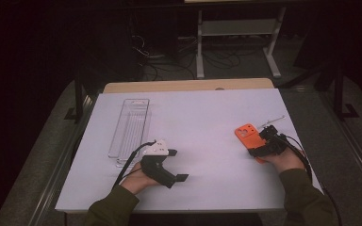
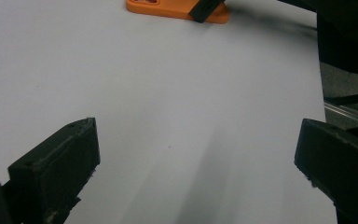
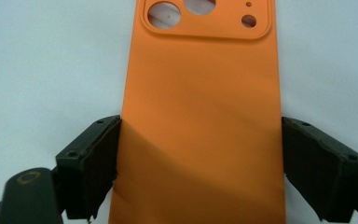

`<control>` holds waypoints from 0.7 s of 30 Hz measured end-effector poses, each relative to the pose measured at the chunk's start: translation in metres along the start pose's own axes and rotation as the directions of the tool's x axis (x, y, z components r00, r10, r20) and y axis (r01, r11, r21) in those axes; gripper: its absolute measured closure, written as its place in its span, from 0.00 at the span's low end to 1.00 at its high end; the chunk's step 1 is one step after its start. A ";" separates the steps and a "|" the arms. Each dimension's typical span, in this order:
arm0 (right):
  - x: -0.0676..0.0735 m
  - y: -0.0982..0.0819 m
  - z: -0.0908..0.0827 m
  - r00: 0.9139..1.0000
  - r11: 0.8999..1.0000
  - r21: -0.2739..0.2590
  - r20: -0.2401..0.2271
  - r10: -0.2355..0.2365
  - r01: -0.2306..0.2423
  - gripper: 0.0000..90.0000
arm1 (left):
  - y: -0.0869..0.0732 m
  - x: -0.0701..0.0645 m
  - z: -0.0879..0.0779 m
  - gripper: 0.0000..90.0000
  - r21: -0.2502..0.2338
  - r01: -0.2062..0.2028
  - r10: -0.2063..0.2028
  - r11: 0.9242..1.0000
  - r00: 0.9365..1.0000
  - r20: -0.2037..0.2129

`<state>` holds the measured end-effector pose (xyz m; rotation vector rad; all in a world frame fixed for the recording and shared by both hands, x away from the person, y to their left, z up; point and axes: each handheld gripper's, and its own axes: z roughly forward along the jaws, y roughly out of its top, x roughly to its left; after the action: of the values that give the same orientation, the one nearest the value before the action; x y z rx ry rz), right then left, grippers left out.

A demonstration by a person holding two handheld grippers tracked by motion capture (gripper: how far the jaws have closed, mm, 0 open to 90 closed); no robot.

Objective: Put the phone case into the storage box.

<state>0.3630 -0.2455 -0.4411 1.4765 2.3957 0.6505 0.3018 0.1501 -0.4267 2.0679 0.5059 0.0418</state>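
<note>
An orange phone case [image 1: 245, 133] lies flat on the white table top [image 1: 202, 117] at the right, its camera cutout toward the far side. My right gripper [image 1: 260, 144] reaches onto its near end. In the right gripper view the case [image 3: 205, 84] runs up between the two black jaws, which press on its long edges, so that gripper [image 3: 200, 163] is shut on it. My left gripper [image 1: 176, 165] rests at the front left, open, pointing right. Bare table lies between its jaws [image 2: 196, 154], and the case [image 2: 163, 9] shows far off.
A clear plastic package [image 1: 129, 126] lies lengthwise at the left of the table. A thin pale stick [image 1: 271, 121] lies just beyond the case. A wooden edge [image 1: 188, 85] borders the far side, with dark floor, cables and a stand [image 1: 238, 28] behind.
</note>
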 end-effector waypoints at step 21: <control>-0.008 0.000 -0.003 0.997 0.998 -0.007 -0.059 0.055 -0.055 0.17 | 0.000 0.000 0.000 0.00 0.000 -0.002 0.002 1.000 1.000 0.001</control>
<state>0.3656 -0.2534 -0.4385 1.5451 2.3994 0.7255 0.3023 0.1498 -0.4268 2.0679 0.5028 0.0417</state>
